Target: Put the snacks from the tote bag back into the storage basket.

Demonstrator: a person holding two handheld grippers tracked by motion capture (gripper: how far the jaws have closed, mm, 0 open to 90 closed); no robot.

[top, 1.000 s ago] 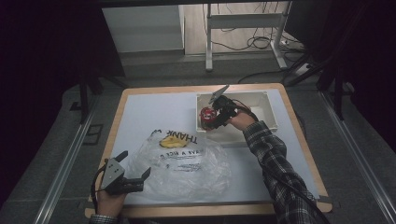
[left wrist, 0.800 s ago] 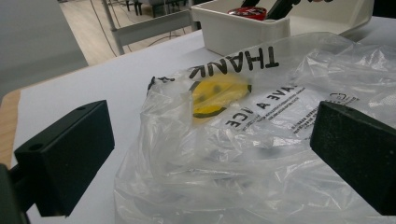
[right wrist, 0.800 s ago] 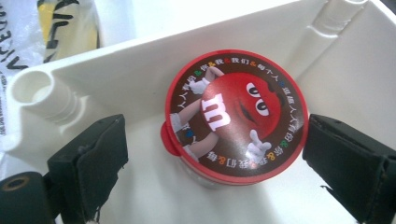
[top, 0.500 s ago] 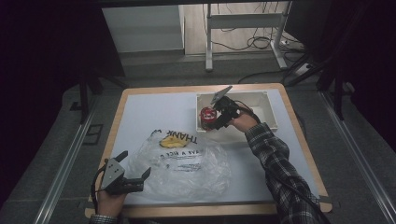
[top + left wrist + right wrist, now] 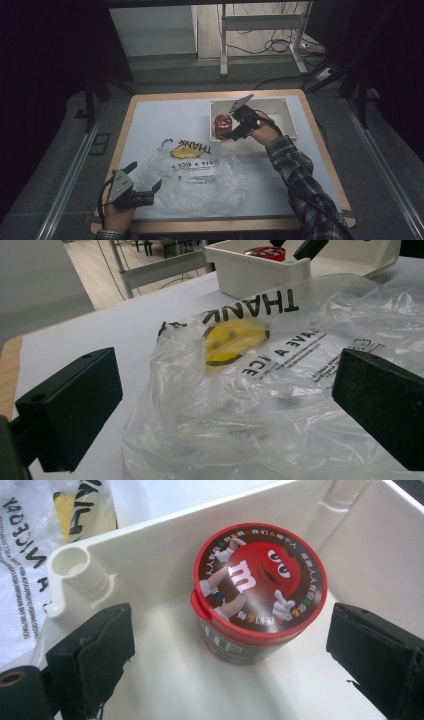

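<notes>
At the far right of the table, our right gripper [image 5: 231,131] hangs over the near-left corner of the white plastic bin [image 5: 287,112], its jaws spread and just widened further, with the red-lidded candy tub [image 5: 257,592] standing upright between them but untouched. The tub sits on the bin floor, close to the corner post and the left wall. At the near left edge, our left gripper [image 5: 150,187] rests at the rim of the clear plastic bag [image 5: 200,175], jaws released, the crumpled film lying between them without being pinched.

We judge the risks as follows. The tub is round and smooth-sided, so a closing grip that lands off-centre could squirt it sideways against the bin wall or tip it over. The left jaw sits near the corner post; a descent that drifts could catch the jaw on the rim or the wall and nudge the whole bin. Should the tub be meant for the bag, the bag mouth lies flat and collapsed under the printed "THANK" lettering [image 5: 250,310], and with nothing holding it open the tub could land on top of the film and roll off across the white table [image 5: 165,120].
</notes>
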